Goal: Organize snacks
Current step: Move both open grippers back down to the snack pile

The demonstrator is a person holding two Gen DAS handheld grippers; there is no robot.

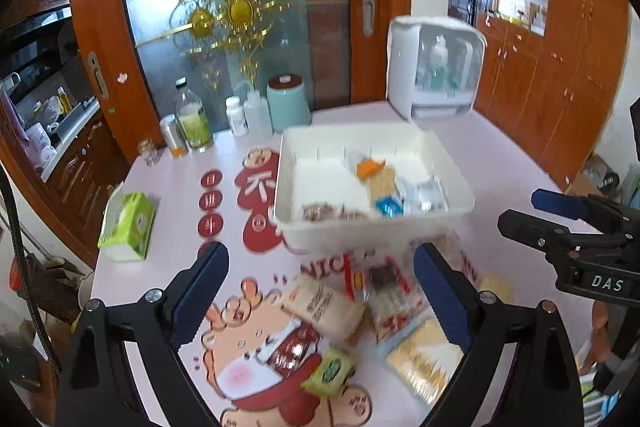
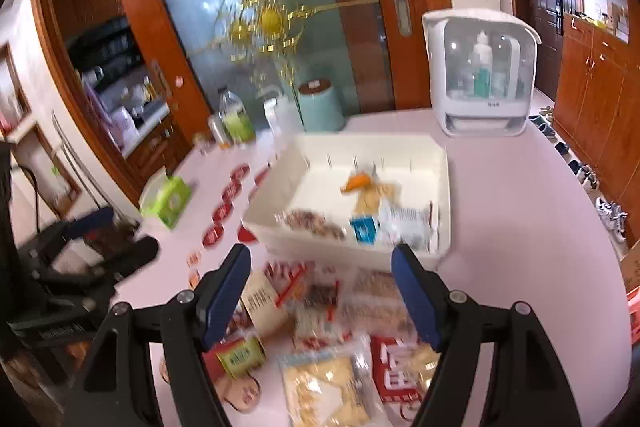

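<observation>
Below both grippers, loose snack packets (image 1: 360, 311) lie short of white bin (image 1: 452, 223); left gripper (image 1: 320, 291) spread, empty; right gripper (image 2: 320, 291) spread, empty, nearer bin.

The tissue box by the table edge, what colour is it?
Green and white. The tissue box shows best in the left wrist view.

White plastic bin (image 1: 304, 227) glossy; snack packets (image 1: 384, 291) shiny film; cabinets (image 1: 560, 75) polished wood.

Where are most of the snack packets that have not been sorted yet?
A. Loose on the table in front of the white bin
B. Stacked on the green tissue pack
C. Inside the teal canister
A: the loose snack packets lie on the table just before the white bin, under both open grippers.
</observation>
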